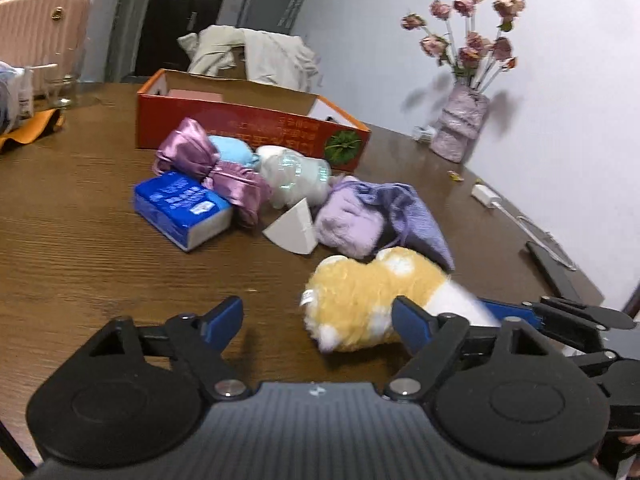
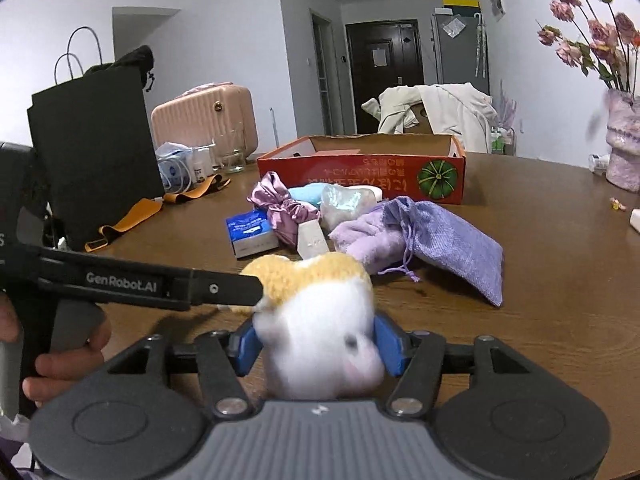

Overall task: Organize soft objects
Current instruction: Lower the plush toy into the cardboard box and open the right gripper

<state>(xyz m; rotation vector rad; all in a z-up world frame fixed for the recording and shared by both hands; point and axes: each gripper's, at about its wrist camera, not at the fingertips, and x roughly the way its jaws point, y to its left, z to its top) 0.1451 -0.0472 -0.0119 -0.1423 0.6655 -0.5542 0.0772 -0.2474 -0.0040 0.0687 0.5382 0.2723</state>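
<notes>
The task seemed to be only at its beginning. From the left, a blue tissue pack [image 1: 182, 210], a shiny pink satin bundle [image 1: 208, 166], a light blue soft piece [image 1: 232, 150], a clear wrapped white bundle [image 1: 294, 178], a white wedge [image 1: 294, 230], a fluffy lilac cloth [image 1: 350, 224] and a purple drawstring pouch [image 1: 412, 220] lay in a heap on the wooden table [image 1: 80, 248], in front of the orange box [image 1: 248, 128]. Inside the box only a pinkish shape could be seen, so nearly all was left to sort.

The left gripper [image 1: 318, 320] stood with jaws apart and nothing between them; its right finger was just beside the plush toy [image 1: 368, 300]. The toy was yellow and white, fluffy and rounded, nearest of all the things. In the right wrist view the right gripper [image 2: 316, 346] had its blue pads [image 2: 386, 344] on both sides of the white part of the toy; they seemed to touch the fur, so I judged that it was clamped on it.
</notes>
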